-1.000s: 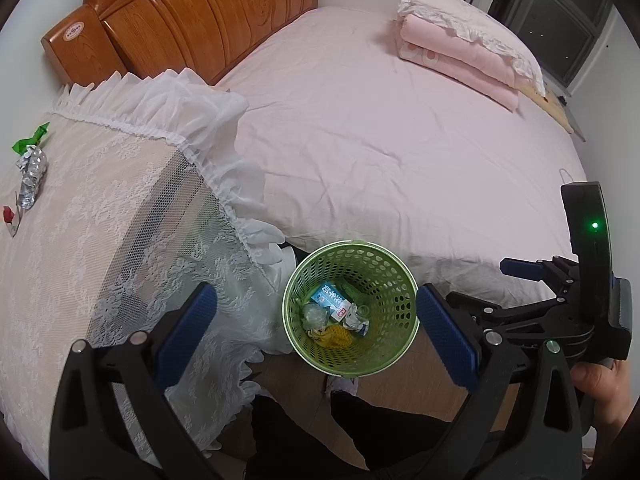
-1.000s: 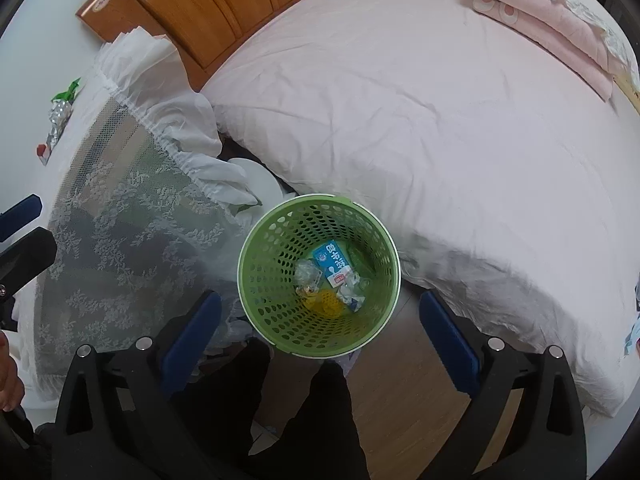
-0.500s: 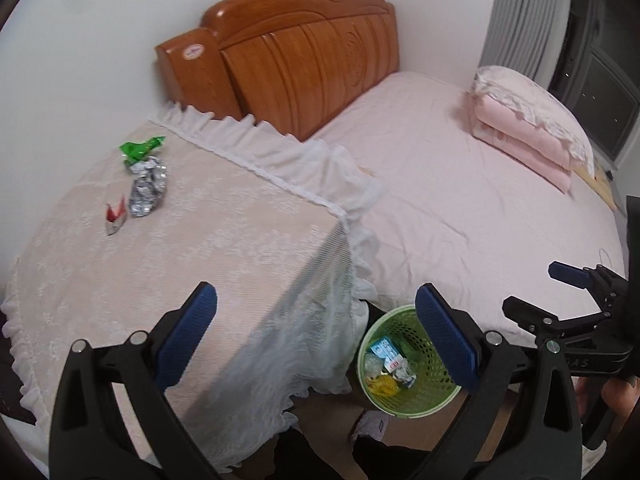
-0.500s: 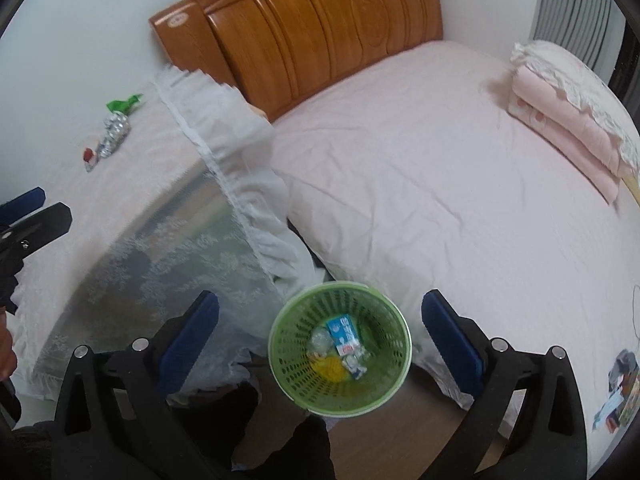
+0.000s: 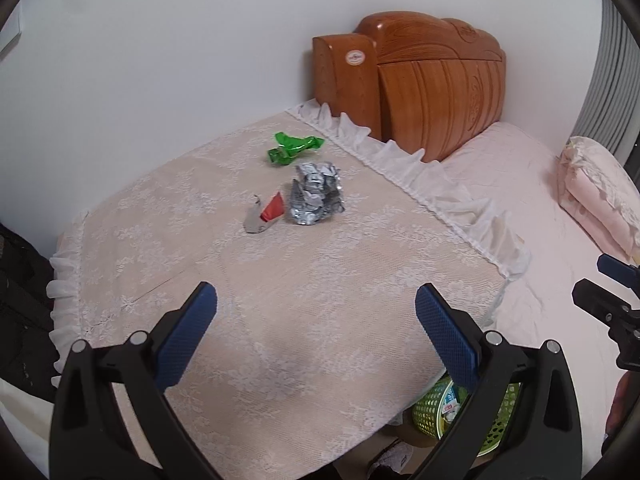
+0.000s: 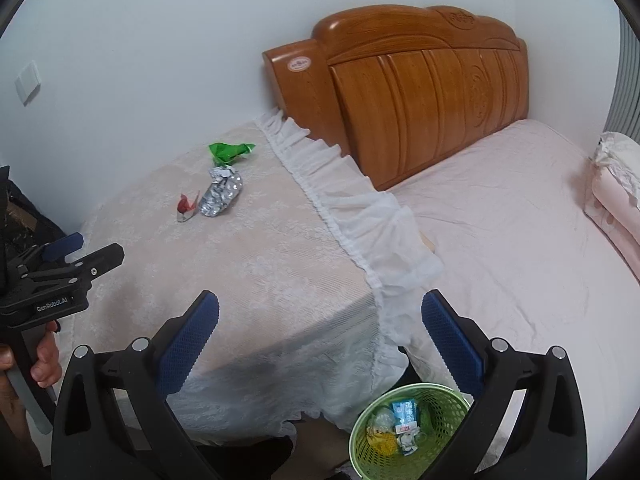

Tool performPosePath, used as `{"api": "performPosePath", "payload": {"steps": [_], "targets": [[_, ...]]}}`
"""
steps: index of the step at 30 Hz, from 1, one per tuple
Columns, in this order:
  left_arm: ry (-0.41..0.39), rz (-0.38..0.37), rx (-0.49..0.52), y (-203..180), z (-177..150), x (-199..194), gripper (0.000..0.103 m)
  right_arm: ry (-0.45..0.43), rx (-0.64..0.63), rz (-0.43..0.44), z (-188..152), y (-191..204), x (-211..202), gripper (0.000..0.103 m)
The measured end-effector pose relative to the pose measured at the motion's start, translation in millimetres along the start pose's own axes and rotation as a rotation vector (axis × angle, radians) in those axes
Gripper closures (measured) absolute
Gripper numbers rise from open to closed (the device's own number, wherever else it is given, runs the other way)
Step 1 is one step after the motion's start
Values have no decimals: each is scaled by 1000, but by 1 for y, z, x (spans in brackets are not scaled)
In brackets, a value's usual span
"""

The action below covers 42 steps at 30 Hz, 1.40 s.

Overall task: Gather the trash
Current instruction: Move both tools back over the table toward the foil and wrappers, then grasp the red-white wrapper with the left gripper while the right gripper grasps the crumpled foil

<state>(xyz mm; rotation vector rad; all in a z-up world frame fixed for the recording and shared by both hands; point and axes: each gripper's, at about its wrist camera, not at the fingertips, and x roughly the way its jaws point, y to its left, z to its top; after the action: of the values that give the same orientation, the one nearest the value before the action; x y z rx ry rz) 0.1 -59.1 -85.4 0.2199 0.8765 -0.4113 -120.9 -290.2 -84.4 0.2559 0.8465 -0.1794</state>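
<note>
Three trash pieces sit in a cluster on the lace-covered bedside table [image 5: 320, 320], toward its far edge by the wall: a crumpled green plastic wrapper [image 5: 294, 147] farthest back, a crushed silver foil wrapper [image 5: 318, 193] just in front of it, and a small grey-and-red torn packet scrap [image 5: 266, 213] just beside the foil on its left. Whether foil and scrap touch can't be told. Green perforated plastic waste basket [image 6: 408, 430] stands on the floor off the table's near right corner, next to the pink-sheeted bed [image 6: 520, 240]; it holds a blue-and-white carton, something yellow and clear crumpled bits. Left gripper [image 5: 316, 324] has jaws spread wide, blue pads clear of everything, nothing held, hovering over the table's near half, well short of the trash. Right gripper [image 6: 320, 328] is equally wide apart and empty, above the table's near right corner, with the basket below its right finger.
</note>
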Motion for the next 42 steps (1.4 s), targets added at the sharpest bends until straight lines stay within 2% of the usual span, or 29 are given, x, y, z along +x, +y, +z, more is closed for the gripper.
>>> {"api": "performPosePath", "payload": {"steps": [7, 16, 21, 25, 29, 33, 42], "targets": [[19, 23, -13, 33, 11, 38, 8, 31, -41, 31, 30, 41, 34, 2], [61, 50, 87, 48, 37, 128, 9, 98, -45, 42, 43, 64, 76, 2], [117, 44, 124, 56, 49, 182, 24, 141, -34, 36, 50, 73, 103, 2], [145, 23, 143, 59, 51, 210, 28, 154, -32, 35, 55, 79, 118, 2], [174, -28, 150, 60, 52, 225, 48, 157, -40, 35, 60, 86, 129, 2], [178, -86, 100, 68, 56, 229, 61, 155, -58, 39, 64, 92, 135, 2], [155, -109, 91, 69, 60, 225, 66, 183, -109, 77, 67, 101, 151, 2]]}}
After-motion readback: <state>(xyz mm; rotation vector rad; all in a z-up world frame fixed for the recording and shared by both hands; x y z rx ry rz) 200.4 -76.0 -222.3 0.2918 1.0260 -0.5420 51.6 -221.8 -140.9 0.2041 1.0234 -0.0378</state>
